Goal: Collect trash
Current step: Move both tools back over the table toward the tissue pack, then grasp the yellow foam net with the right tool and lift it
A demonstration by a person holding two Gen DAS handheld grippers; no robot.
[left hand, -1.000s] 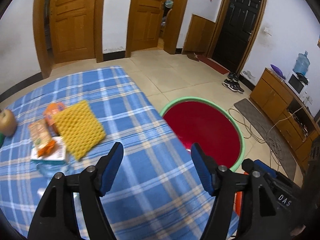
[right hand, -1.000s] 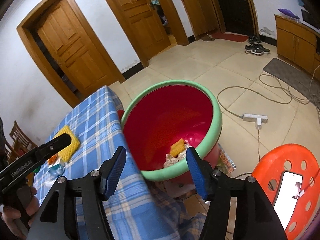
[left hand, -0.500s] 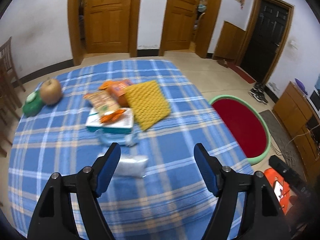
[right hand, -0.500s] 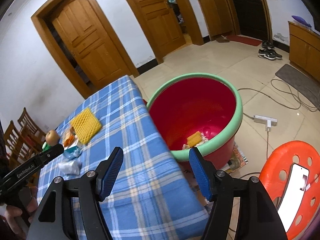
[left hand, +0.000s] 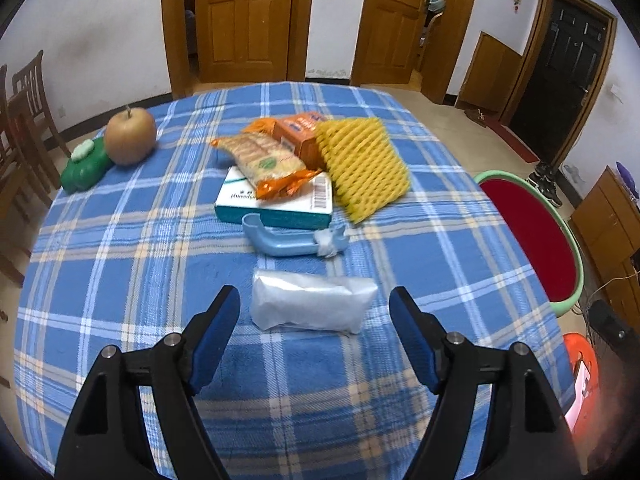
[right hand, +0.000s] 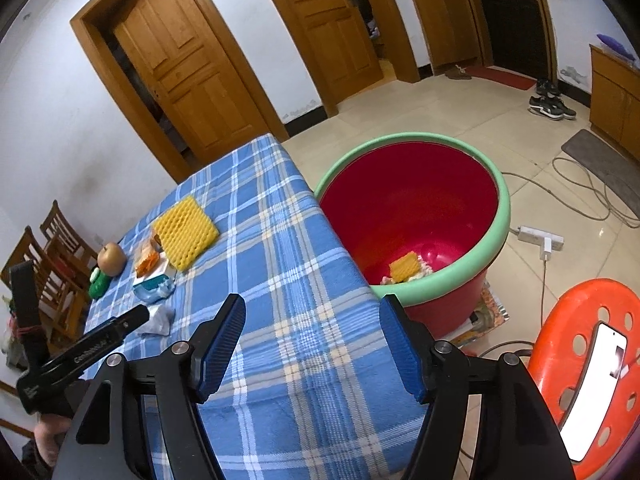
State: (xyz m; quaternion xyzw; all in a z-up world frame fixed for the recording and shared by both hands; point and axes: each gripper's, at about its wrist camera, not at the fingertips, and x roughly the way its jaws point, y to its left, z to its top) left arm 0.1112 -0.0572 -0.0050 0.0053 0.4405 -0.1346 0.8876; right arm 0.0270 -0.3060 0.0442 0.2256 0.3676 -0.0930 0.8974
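Crumpled plastic bag lies between spread left tongs on tablecloth

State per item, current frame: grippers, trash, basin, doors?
left gripper: open, empty, facing the plastic packet.
right gripper: open, empty.
plastic packet: flat on the tablecloth, ungrasped.
cracker pack: lying on the teal box.
yellow foam net: on the table.
red basin: upright, some trash inside.
left wooden door: closed.
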